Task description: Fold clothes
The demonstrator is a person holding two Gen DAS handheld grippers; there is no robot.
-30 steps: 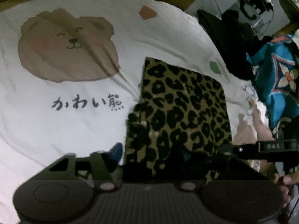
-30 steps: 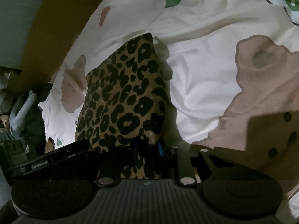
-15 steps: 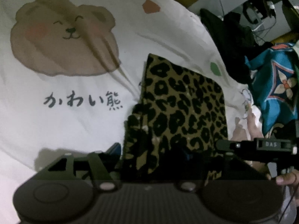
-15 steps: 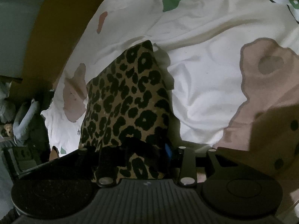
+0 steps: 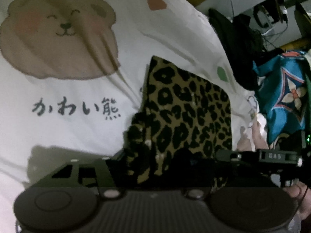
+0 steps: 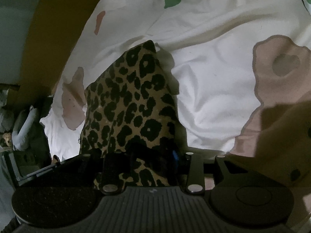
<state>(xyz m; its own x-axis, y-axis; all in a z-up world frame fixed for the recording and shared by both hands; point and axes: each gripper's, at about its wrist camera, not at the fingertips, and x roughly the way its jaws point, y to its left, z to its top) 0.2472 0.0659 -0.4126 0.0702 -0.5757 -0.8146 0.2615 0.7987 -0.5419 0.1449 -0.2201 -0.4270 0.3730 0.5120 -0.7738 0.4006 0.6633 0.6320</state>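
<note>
Gripping the near edge of the leopard-print garment (image 5: 186,112), the left gripper (image 5: 153,165) has its jaws closed on the bunched fabric. The right gripper (image 6: 153,155) likewise clamps the same cloth at its near corner. Ahead of both tools, the garment lies folded on a white bedsheet (image 5: 73,136) printed with a bear (image 5: 58,35).

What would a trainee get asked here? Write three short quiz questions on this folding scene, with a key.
1. True or false: both claws grip the leopard-print cloth.
2. The cloth lies on: A) a bare floor B) a white bear-print sheet C) a wooden table.
3. Fill in: the left claw holds the cloth's ____ edge, the one closest to its camera.

Key: 1 true; 2 B; 3 near. The right claw grips likewise.
</note>
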